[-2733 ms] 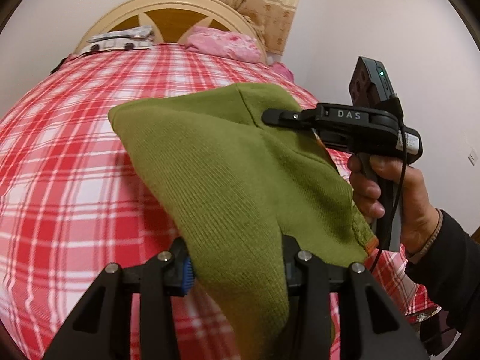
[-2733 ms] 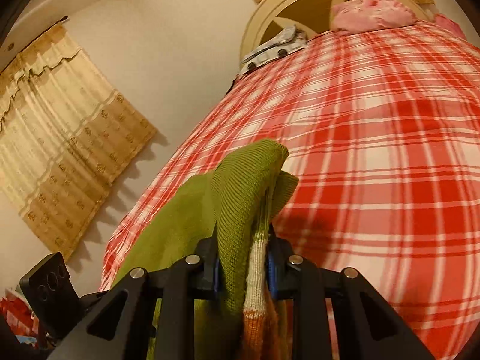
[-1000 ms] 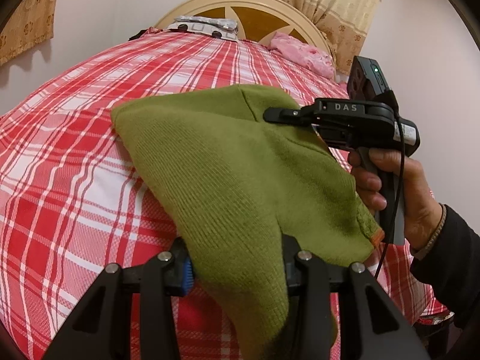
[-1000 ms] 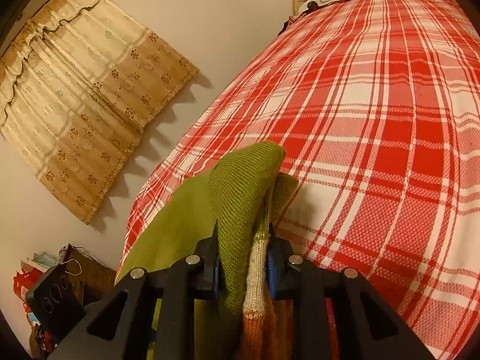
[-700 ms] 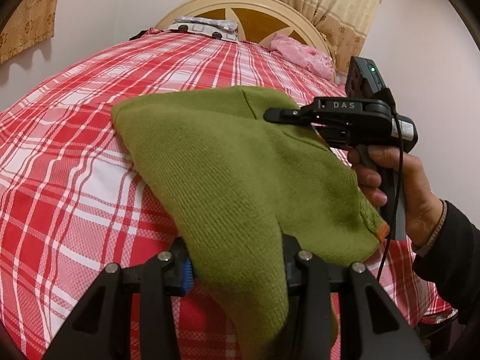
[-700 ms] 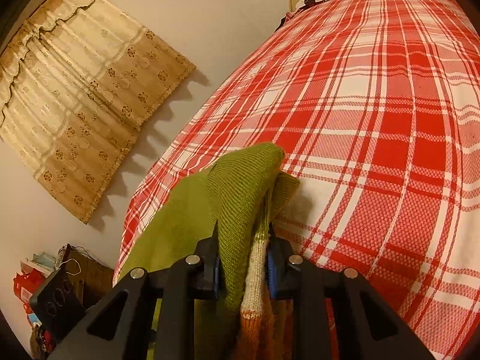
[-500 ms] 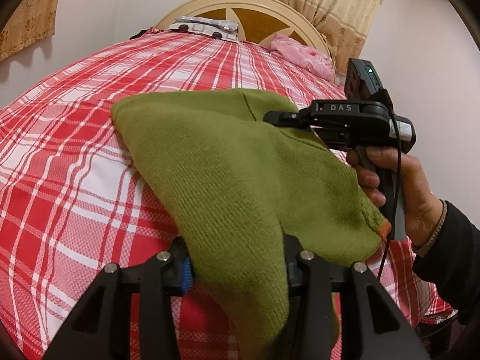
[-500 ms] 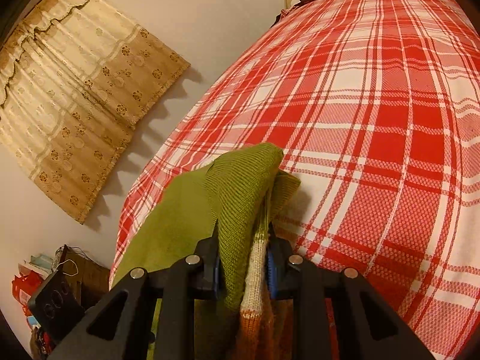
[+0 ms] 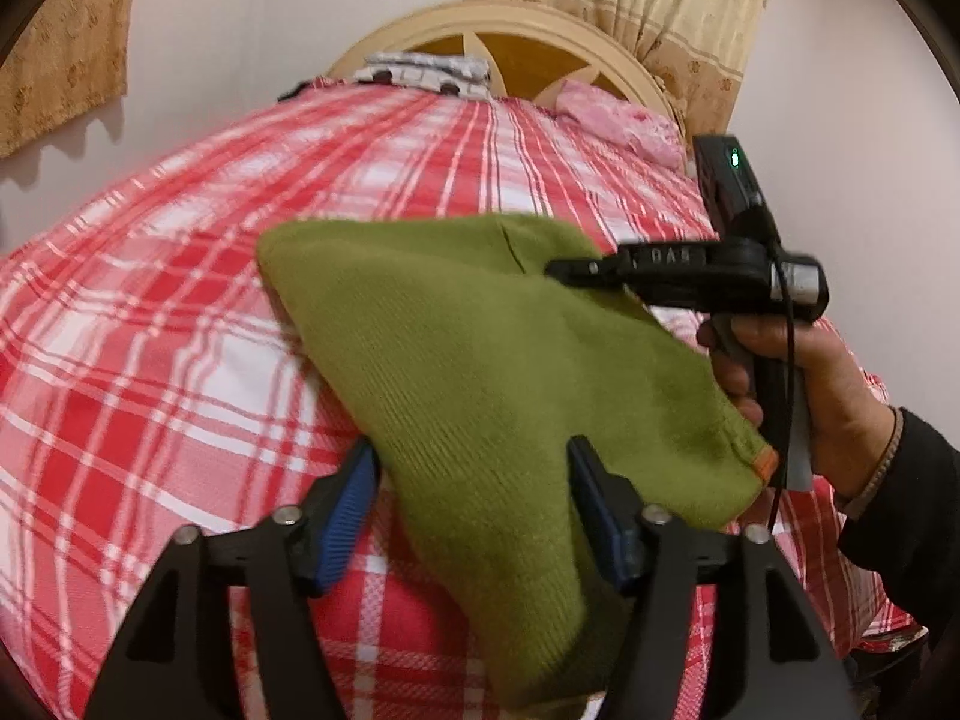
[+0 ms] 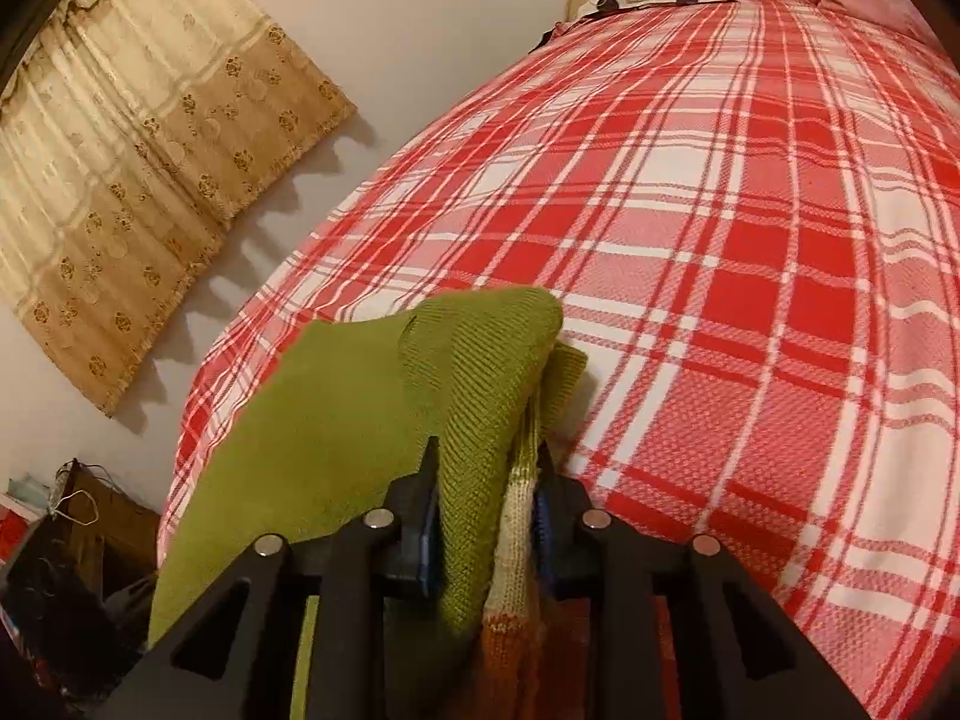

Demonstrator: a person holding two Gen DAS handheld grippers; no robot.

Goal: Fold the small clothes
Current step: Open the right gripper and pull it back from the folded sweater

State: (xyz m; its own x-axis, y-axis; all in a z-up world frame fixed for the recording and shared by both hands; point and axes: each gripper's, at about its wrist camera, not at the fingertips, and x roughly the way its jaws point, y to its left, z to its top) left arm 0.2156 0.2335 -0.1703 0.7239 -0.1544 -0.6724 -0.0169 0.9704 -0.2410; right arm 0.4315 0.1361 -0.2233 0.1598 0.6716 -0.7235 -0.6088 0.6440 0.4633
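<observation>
A small green knit garment (image 9: 480,360) with a cream and orange band is held up over the red plaid bed (image 9: 150,360). In the left wrist view my left gripper (image 9: 474,498) has its jaws spread wide, with the garment's near corner lying between them. My right gripper (image 9: 558,267) pinches the far corner. In the right wrist view my right gripper (image 10: 486,480) is shut on a bunched edge of the green garment (image 10: 336,414); the cream and orange band (image 10: 516,516) shows between the fingers.
The plaid bed (image 10: 750,276) stretches back to a cream headboard (image 9: 510,36). A pink cloth (image 9: 618,120) and a grey-white patterned item (image 9: 426,75) lie by the headboard. Beige curtains (image 10: 132,138) hang on the wall. A dark cabinet (image 10: 90,528) stands beside the bed.
My left gripper's jaws have opened wide around the garment corner they were gripping. Both grippers have swung slightly, and the garment has shifted a little right.
</observation>
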